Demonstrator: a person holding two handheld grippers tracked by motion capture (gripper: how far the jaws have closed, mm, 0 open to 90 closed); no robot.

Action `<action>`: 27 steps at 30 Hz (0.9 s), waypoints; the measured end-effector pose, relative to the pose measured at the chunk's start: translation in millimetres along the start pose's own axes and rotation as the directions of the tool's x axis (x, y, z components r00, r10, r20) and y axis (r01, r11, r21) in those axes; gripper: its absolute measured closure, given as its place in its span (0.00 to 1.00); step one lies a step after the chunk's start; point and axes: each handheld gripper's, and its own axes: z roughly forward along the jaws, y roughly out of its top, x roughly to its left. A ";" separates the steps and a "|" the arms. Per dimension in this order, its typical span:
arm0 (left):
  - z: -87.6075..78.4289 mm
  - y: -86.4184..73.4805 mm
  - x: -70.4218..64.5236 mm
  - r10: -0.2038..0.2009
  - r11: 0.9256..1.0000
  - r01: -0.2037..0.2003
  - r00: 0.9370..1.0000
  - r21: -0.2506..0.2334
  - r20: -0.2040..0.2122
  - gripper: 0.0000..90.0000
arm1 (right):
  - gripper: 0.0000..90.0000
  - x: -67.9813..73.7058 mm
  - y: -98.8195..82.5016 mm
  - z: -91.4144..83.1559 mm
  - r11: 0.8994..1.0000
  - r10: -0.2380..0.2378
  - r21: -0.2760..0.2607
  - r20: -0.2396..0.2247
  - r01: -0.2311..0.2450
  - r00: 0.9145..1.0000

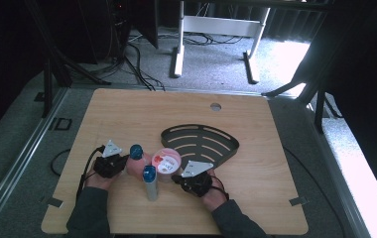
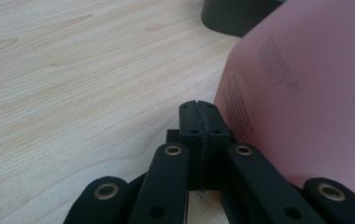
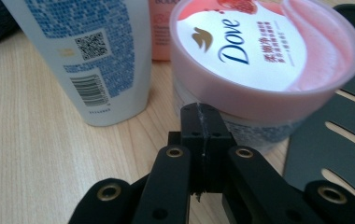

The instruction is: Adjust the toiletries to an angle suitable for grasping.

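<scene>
Hand-held grippers rest low on the bench [image 1: 127, 114]: we see the left hand-held gripper [image 2: 198, 108] with jaws pressed together, empty, beside a pink tube [image 2: 306, 93] (small print unreadable). Our right hand-held gripper [image 3: 199, 112], likewise closed on nothing, points at the pink jar [image 3: 264, 60] marked "Dove".

Bottles [image 1: 143, 168], jar [image 1: 168, 161] tight between claws

Two tubes [image 1: 150, 181] [image 1: 136, 157], one jar [image 1: 168, 163], one black tray [image 1: 200, 142].

Lab: bare test table [image 1: 127, 114], floor cables [image 1: 137, 64].
</scene>
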 end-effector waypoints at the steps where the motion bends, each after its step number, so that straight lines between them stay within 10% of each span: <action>1: -0.4 -0.5 -0.5 0.004 1.000 -0.004 1.000 0.003 -0.003 1.00 | 1.00 0.7 0.1 0.2 1.000 0.002 -0.002 -0.002 -0.002 1.000; 18: -1.8 1.0 -3.4 0.009 1.000 -0.009 0.999 0.001 -0.032 0.98 | 1.00 -11.2 -5.0 -19.5 0.999 0.029 -0.033 0.032 -0.028 0.999; 27: -22.9 -6.9 -11.3 -0.004 1.000 0.003 0.997 -0.024 -0.076 0.98 | 1.00 8.9 1.3 -22.8 0.998 -0.003 -0.056 -0.022 0.002 1.000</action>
